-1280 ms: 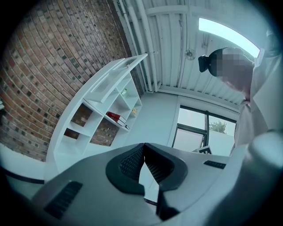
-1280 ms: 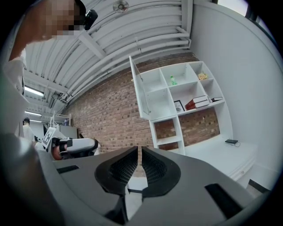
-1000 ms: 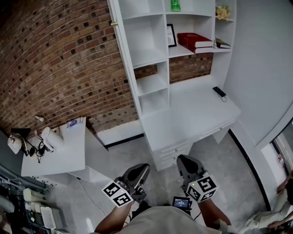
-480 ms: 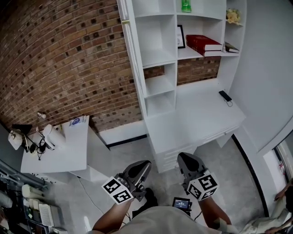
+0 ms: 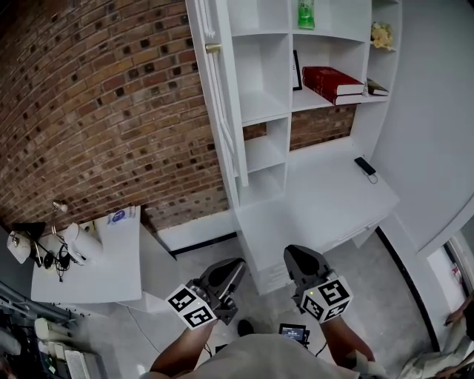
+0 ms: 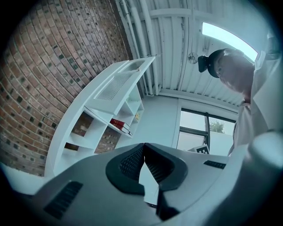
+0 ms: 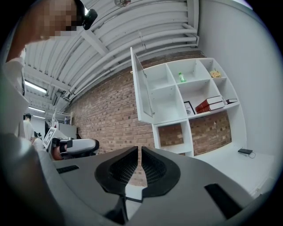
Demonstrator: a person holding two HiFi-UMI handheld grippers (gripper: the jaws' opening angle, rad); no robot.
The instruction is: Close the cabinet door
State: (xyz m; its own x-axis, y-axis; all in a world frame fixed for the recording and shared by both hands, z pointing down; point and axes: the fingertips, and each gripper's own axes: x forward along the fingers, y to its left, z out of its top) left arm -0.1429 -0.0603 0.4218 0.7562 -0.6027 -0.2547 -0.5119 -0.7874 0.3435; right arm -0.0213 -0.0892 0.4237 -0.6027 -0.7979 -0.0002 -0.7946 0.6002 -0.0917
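A white shelf unit (image 5: 266,111) stands against the brick wall. Its upper cabinet door (image 5: 224,96) hangs open, swung out to the left and seen almost edge-on, with a gold knob (image 5: 213,48) near its top. In the right gripper view the door (image 7: 142,90) stands out from the top left compartment. My left gripper (image 5: 226,277) and right gripper (image 5: 296,263) are held low in front of my body, well short of the unit. Both are shut with nothing between the jaws, as the left gripper (image 6: 143,145) and right gripper (image 7: 139,148) show close up.
Red books (image 5: 333,80), a green bottle (image 5: 306,13) and a framed picture (image 5: 296,70) sit on the shelves. A white desk (image 5: 326,200) with a dark phone (image 5: 364,166) juts out below. A small white table (image 5: 111,259) with clutter stands left.
The shelf unit has shifted right and grown larger in the head view as I moved toward it. The open door shows more fully. Both grippers stay low and shut.
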